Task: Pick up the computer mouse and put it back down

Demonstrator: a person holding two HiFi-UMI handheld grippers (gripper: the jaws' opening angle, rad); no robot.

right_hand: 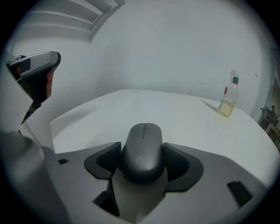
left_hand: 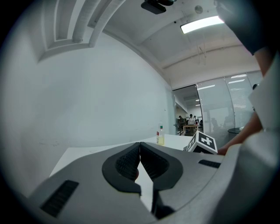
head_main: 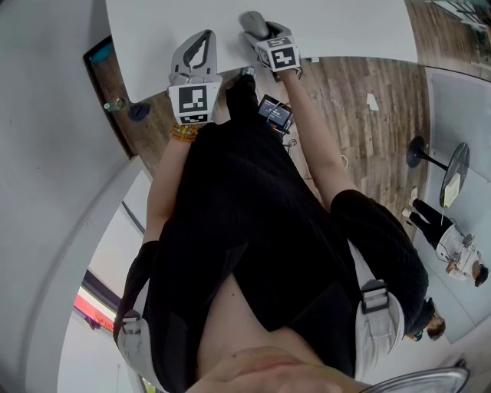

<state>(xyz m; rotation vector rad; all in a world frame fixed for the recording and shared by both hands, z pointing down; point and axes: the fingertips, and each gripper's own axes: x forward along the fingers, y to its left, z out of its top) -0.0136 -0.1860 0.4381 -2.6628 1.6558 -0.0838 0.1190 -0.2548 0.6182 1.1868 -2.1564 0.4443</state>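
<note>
A dark grey computer mouse (right_hand: 142,151) sits between the pads of my right gripper (right_hand: 142,159), which is shut on its two sides. In the head view the same mouse (head_main: 252,21) shows at the near edge of the white table (head_main: 345,23), in my right gripper (head_main: 256,29). Whether the mouse rests on the table or hangs just above it, I cannot tell. My left gripper (left_hand: 139,151) is shut with nothing in it, its pads meeting. It hovers at the table edge, to the left of the right one (head_main: 201,42).
A small bottle of yellowish liquid (right_hand: 229,98) stands at the table's far right, also seen in the left gripper view (left_hand: 160,134). A white wall runs behind the table. Wood floor (head_main: 360,115) lies below, and people stand far off.
</note>
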